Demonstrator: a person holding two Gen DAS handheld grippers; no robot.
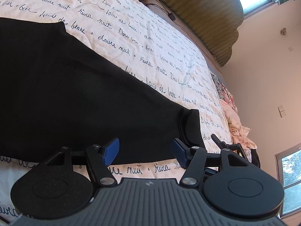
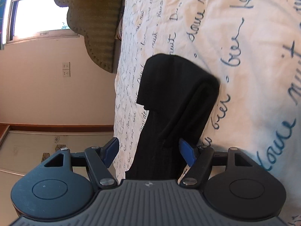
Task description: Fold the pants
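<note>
My left tongs stand wide over the ankle cuff of the one pair of black knit pants, gripping nothing. My right tongs also gape around dark cloth. The pants lie on the script-printed white bed cover. Next, I judge: pinch both ends, fold over.

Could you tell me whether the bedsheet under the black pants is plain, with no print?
No, the cream bedsheet under the black pants is covered in dark handwritten-style script.

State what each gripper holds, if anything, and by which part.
Nothing is held. The left gripper stands open over the pants near the cuff; the right gripper stands open around the pants' folded edge, pads not pressing.
</note>
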